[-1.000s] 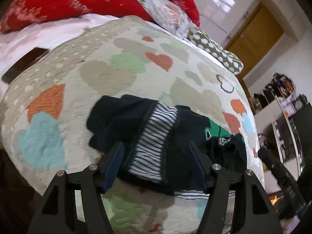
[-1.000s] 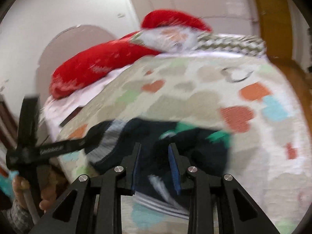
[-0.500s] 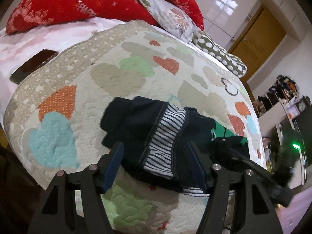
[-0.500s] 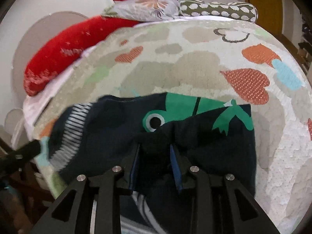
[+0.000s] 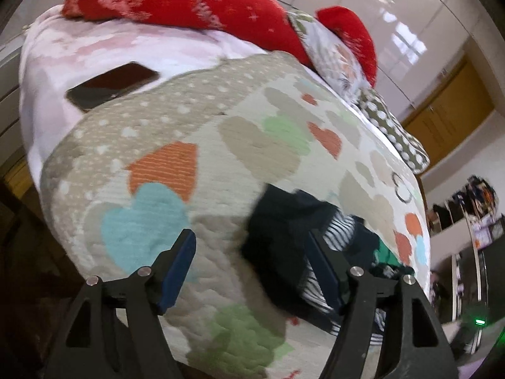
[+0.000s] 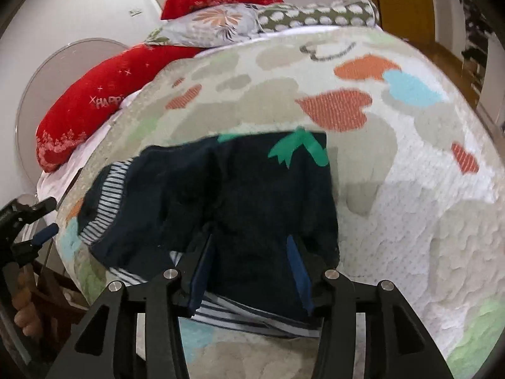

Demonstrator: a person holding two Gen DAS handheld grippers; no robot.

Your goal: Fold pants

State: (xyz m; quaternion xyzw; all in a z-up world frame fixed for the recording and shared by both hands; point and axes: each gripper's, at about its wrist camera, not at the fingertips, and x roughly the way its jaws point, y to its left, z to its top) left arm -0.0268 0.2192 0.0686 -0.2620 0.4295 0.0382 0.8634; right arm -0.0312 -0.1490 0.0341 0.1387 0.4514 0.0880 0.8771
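Here the dark navy pants (image 6: pixel 221 202) lie folded into a compact bundle on the bed's heart-patterned quilt (image 6: pixel 410 208), a striped lining showing at the bundle's 9 o'clock side and along its near edge, green print at its 12 o'clock edge. The right claw (image 6: pixel 251 271) hangs over the near edge of the bundle; its jaws are opening, the blue pads standing apart with dark fabric between them but not pinched. The left claw (image 5: pixel 249 268) is also opening, its jaws wide; bare quilt and the bundle's edge lie between its pads, and its right pad overlaps the pants in the picture, though contact cannot be told. A dark phone (image 5: pixel 110 87) lies on the pale sheet at 11 o'clock in the left wrist view, below the red pillows (image 5: pixel 189 3).
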